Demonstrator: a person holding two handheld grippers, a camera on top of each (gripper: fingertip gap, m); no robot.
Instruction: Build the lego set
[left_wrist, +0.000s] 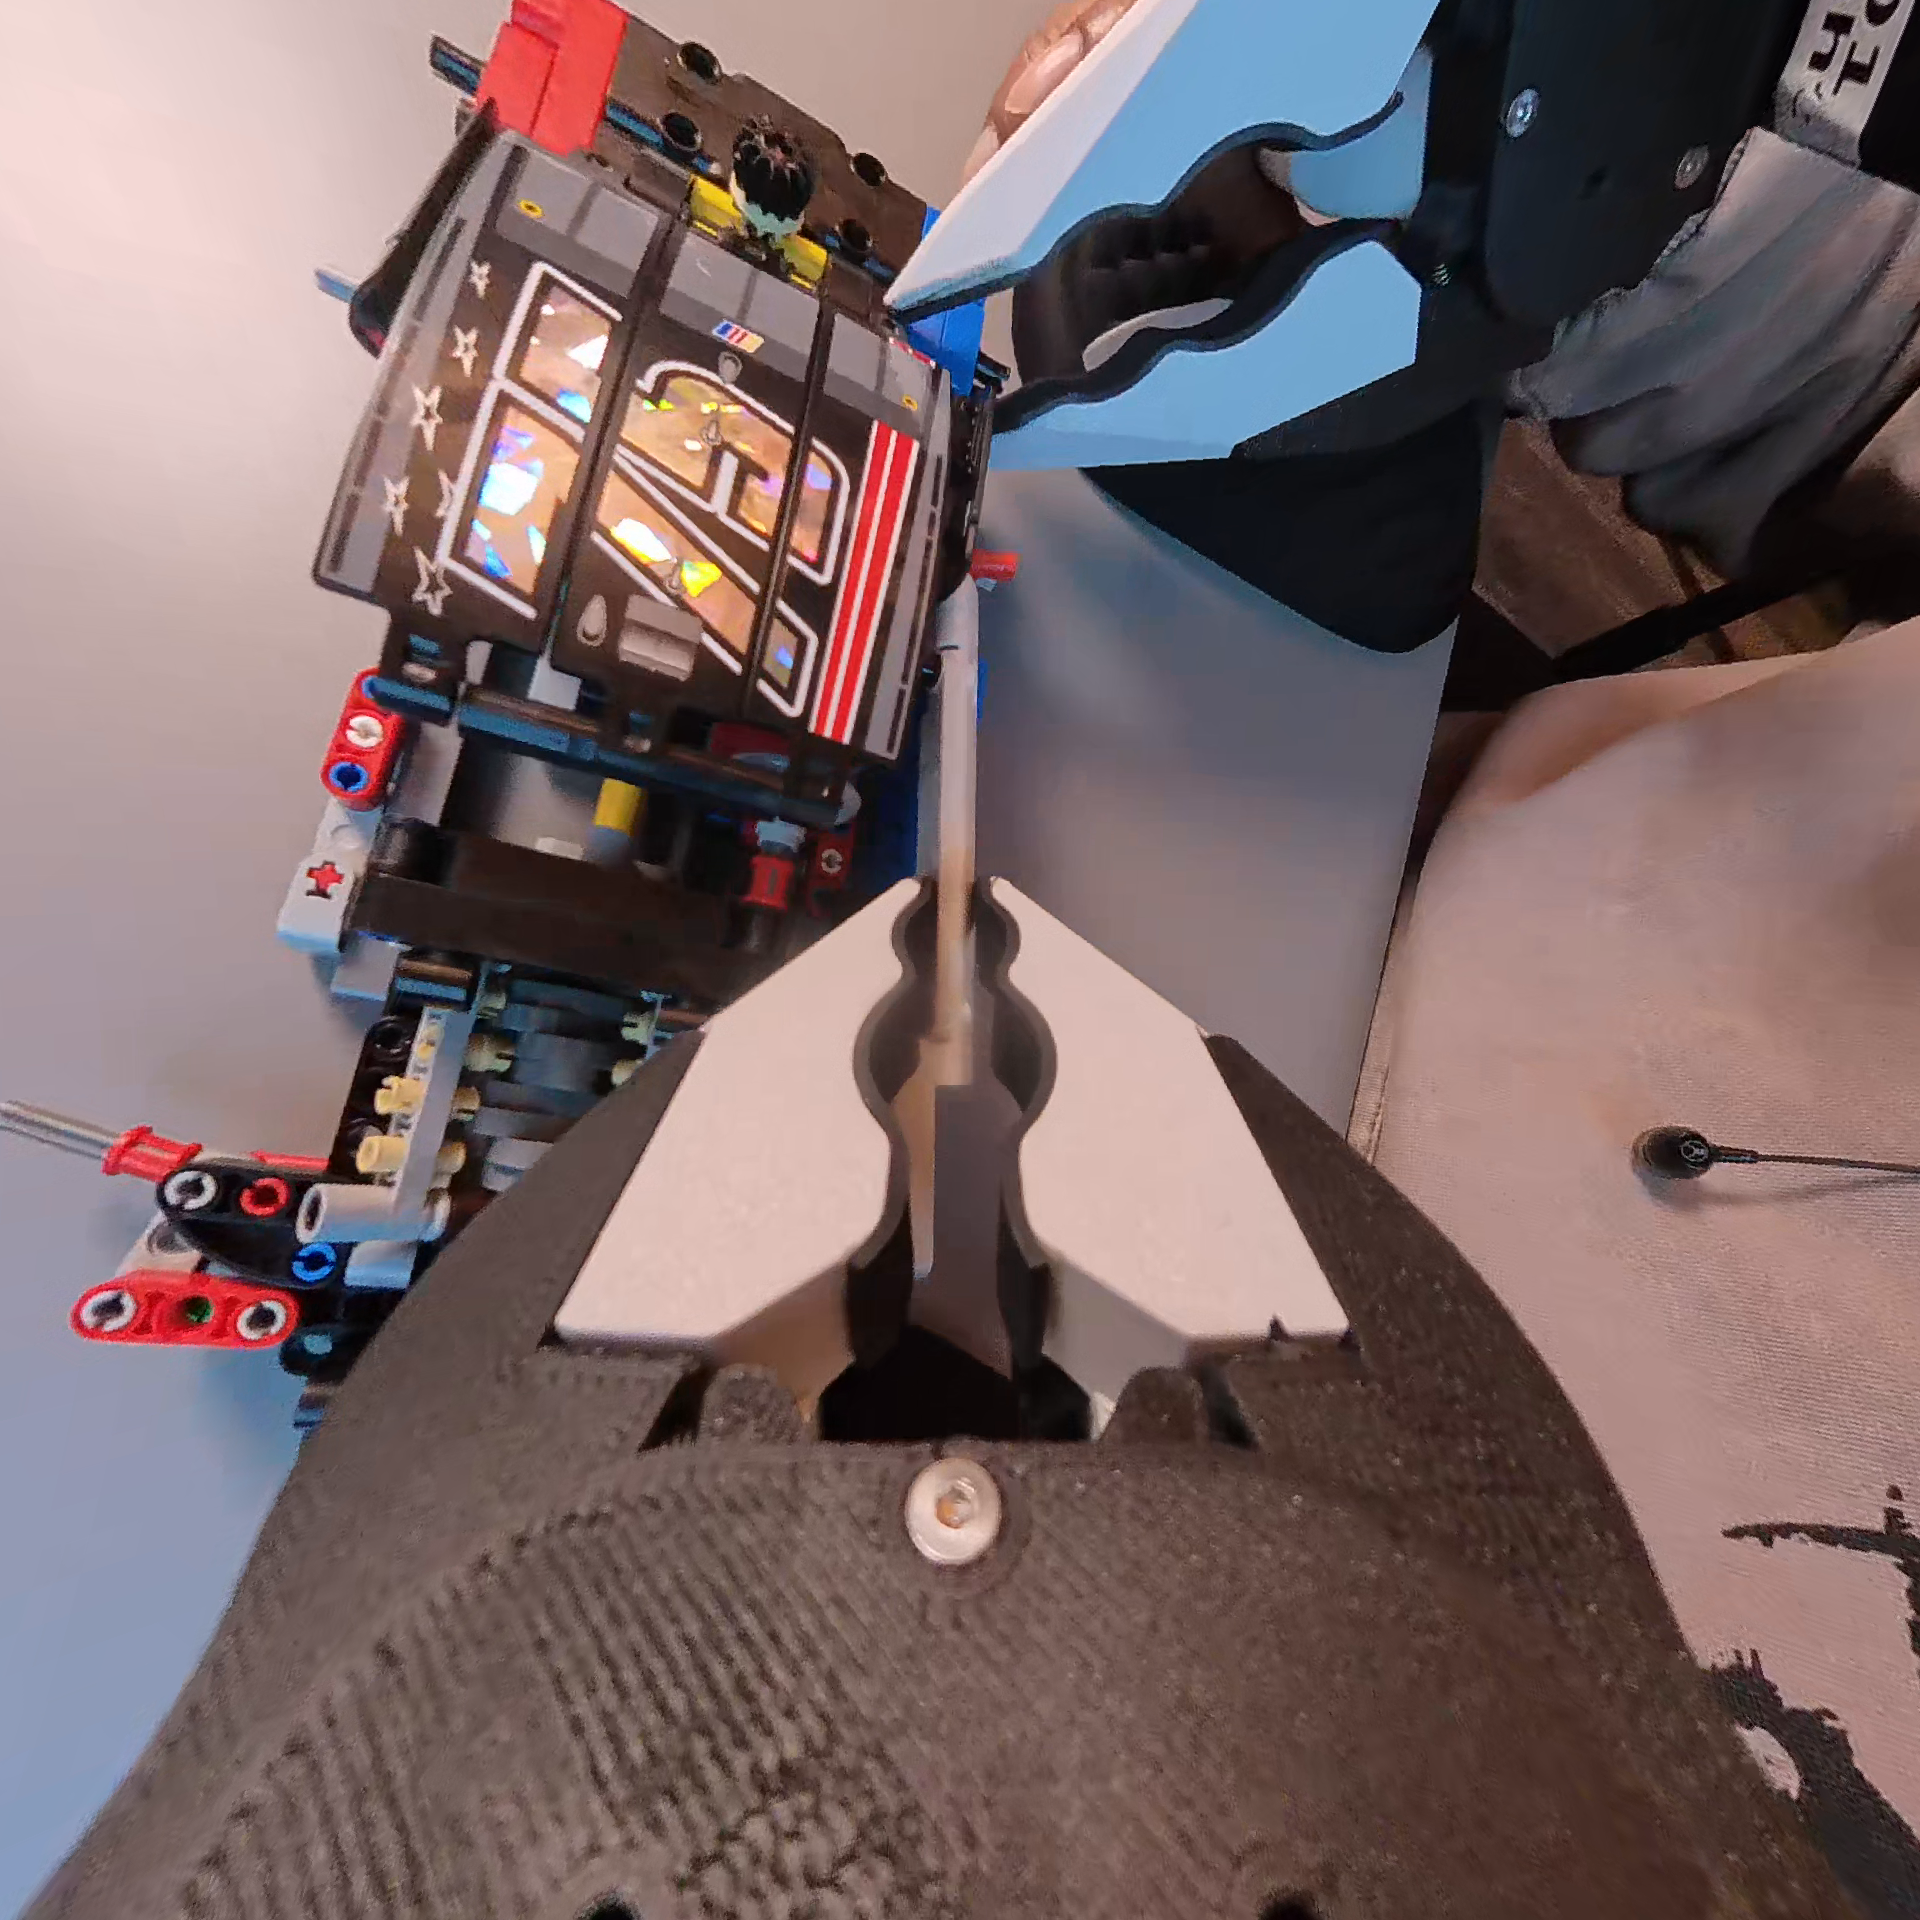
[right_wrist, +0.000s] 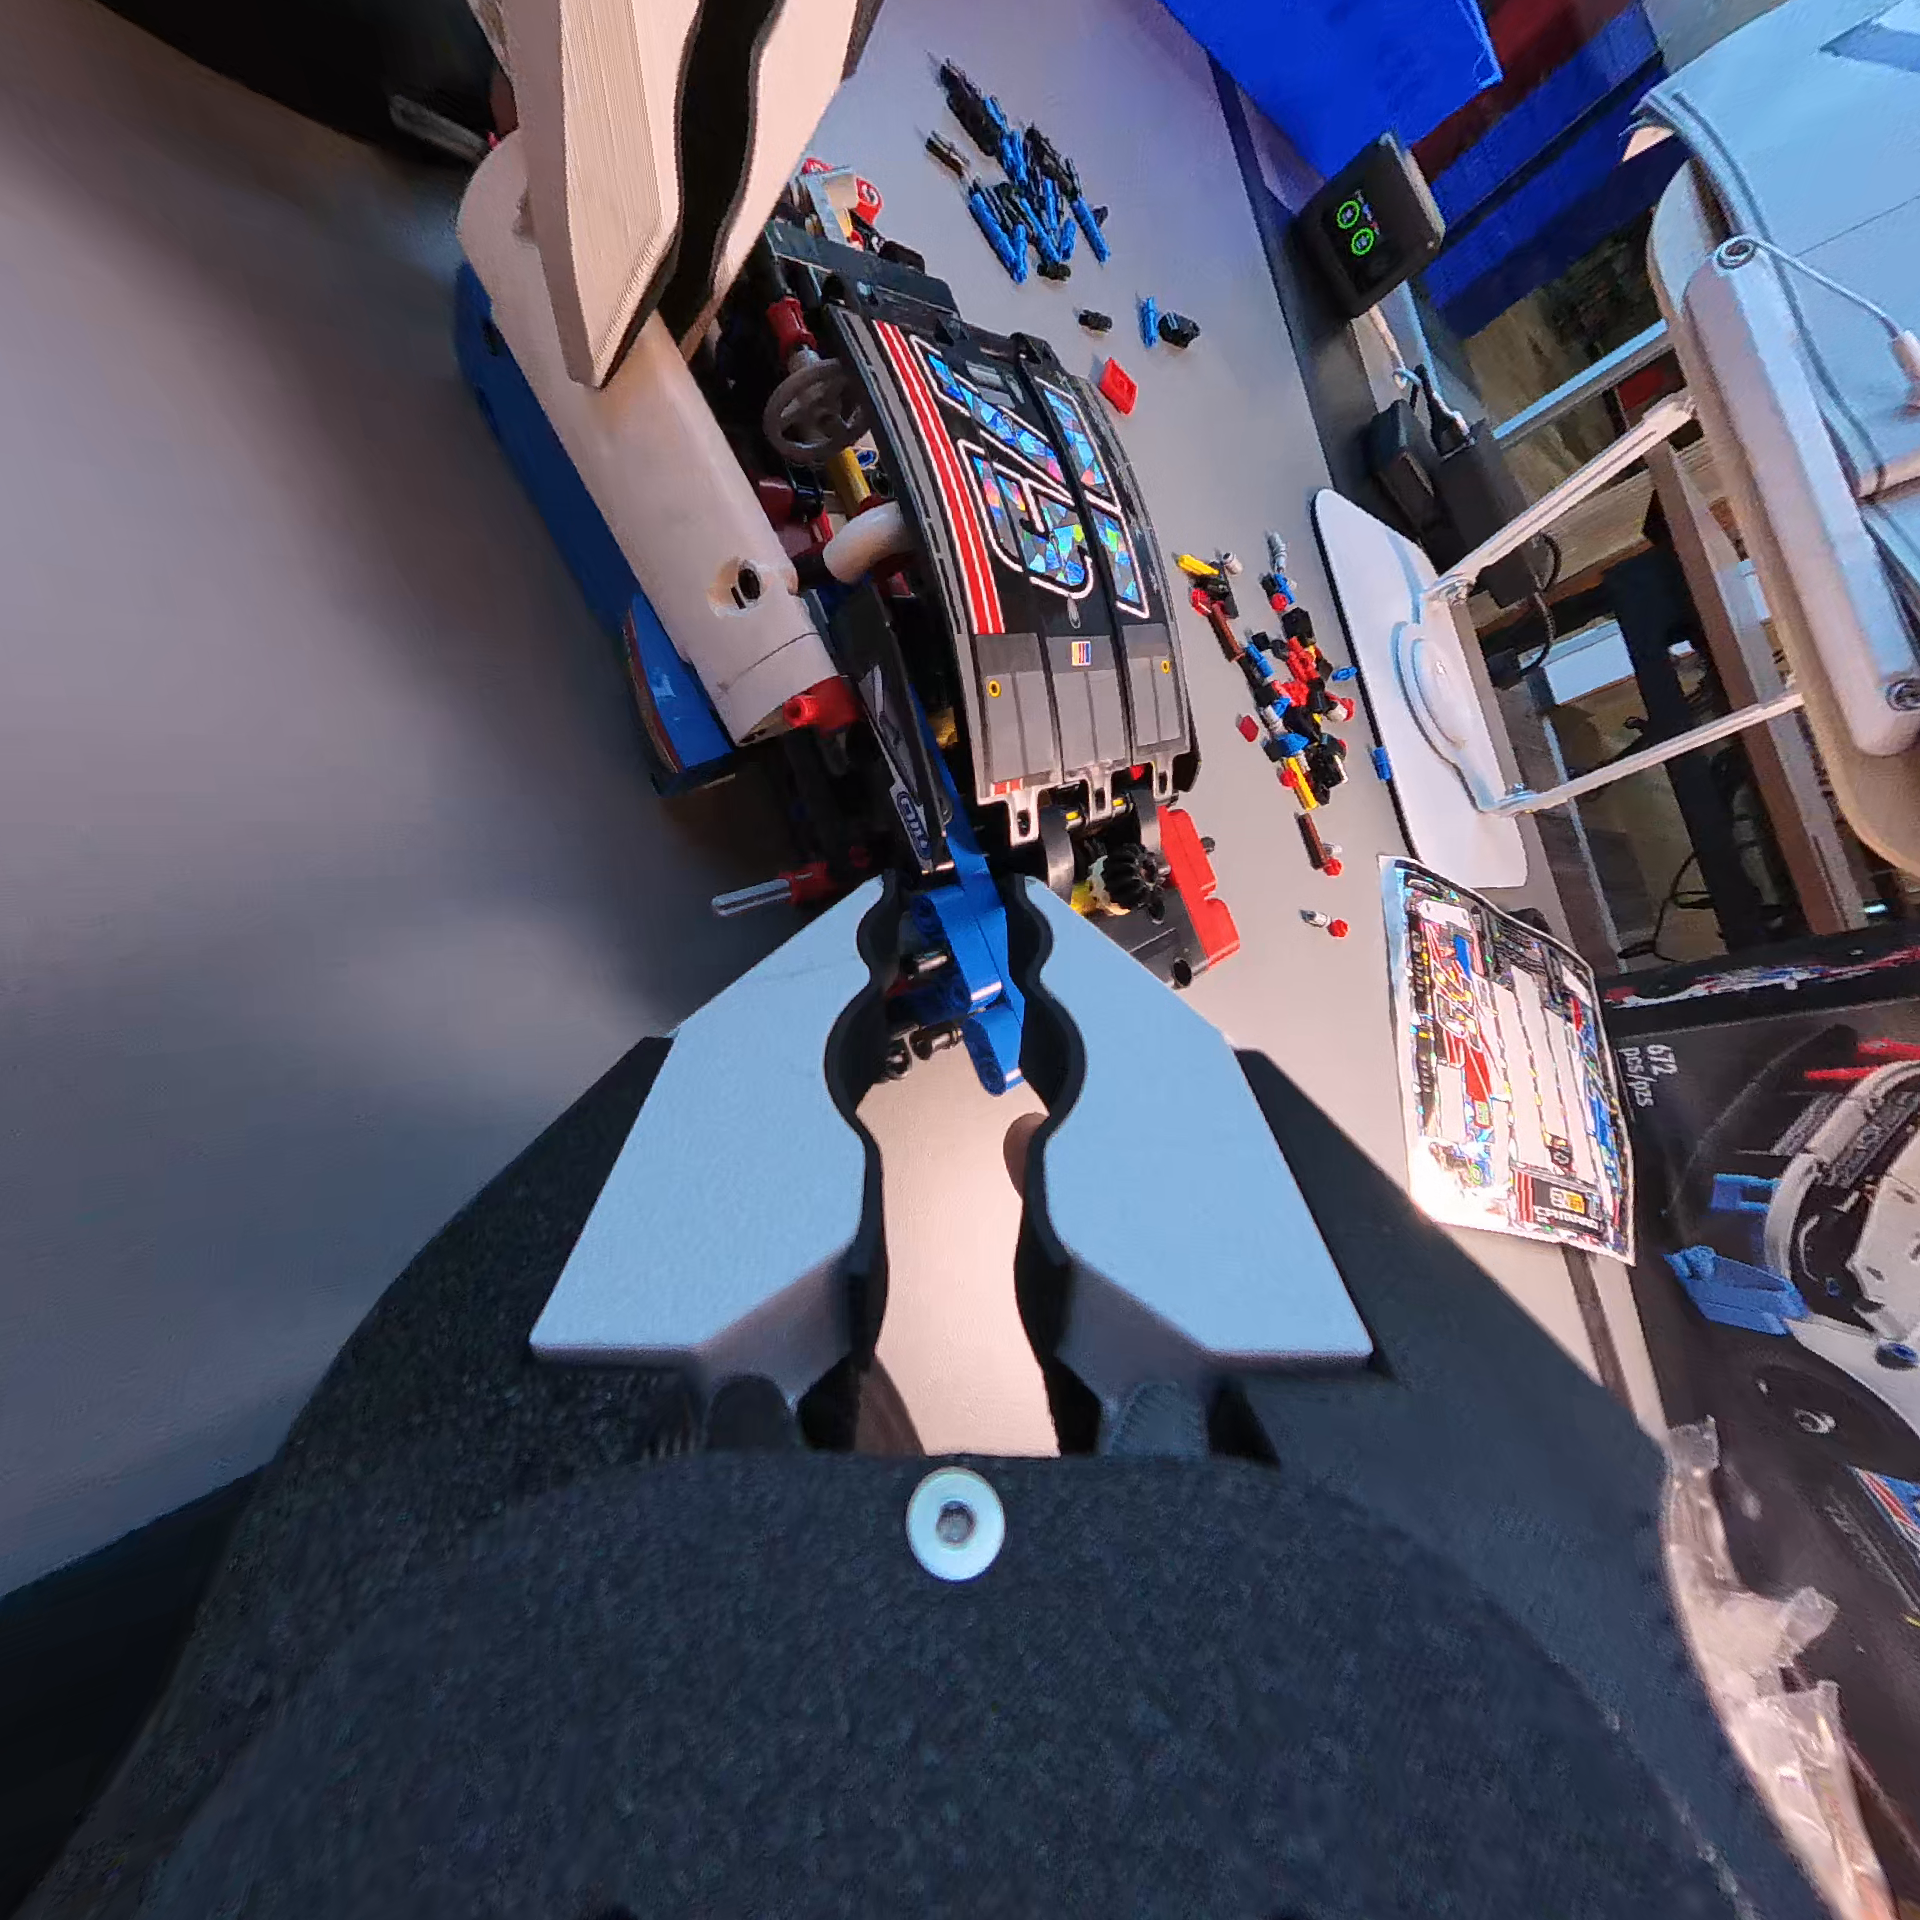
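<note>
1. Your left gripper (left_wrist: 956, 894) is closed down on a thin grey panel (left_wrist: 958, 748) that runs along the side of the lego car (left_wrist: 644, 499). That grip fixes one flank, so the model cannot twist while you work on it.
2. Your right gripper (right_wrist: 951, 899) is narrowed onto the blue frame piece (right_wrist: 971, 966) at the car's end, next to the red block (right_wrist: 1195, 873). With both ends pinned, the car is braced between your two tools.
3. The car sits on the grey table (right_wrist: 1226, 447), turned so that its black roof with the shiny stickers (right_wrist: 1039, 520) faces the cameras. I judge this gives you access to the side seam.
4. The loose pins and connectors (right_wrist: 1288, 686) lie well apart from the car, beside the sticker sheet (right_wrist: 1507, 1060). They are clear of your grip yet near for the next pick.
5. Press gently: the grey panel looks thin and may flex.
</note>
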